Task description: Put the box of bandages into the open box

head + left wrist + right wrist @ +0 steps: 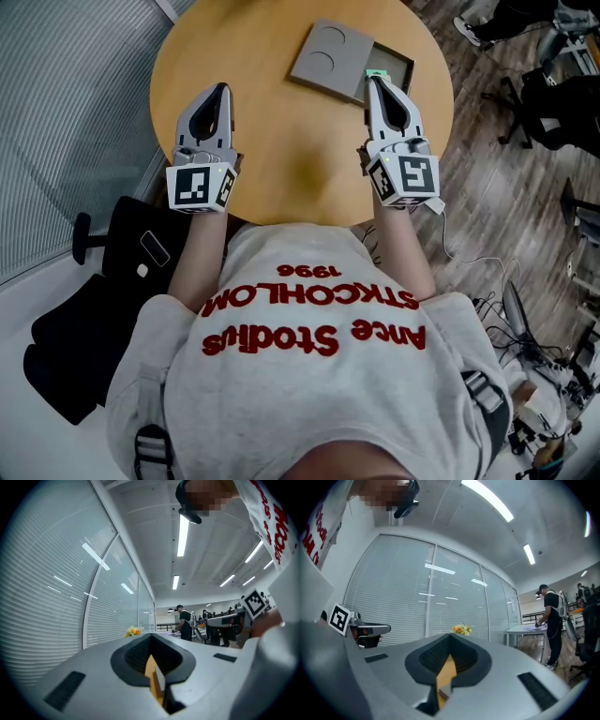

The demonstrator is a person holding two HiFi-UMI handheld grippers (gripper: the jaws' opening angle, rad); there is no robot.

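The left gripper [220, 94] and right gripper [375, 86] had their fingers pressed together, empty. The green box of bandages [377, 73] sat at the open box's [405, 62] edge — a bump might knock it onto the worktop [281, 141].

The head view looks steeply down over the wearer [309, 347] onto the table [272, 159], near, filling the upper frame. Each gripper view sits low, close behind its own jaws and tilted up toward the ceiling [154, 531] — the left gripper [150, 635] and the right gripper [450, 637] fill the lower frame. Both share the blinds [47, 597], the flowers [133, 631] and a far standing person [186, 623]; each catches the other's cube [254, 603] at mid-height near one side edge.
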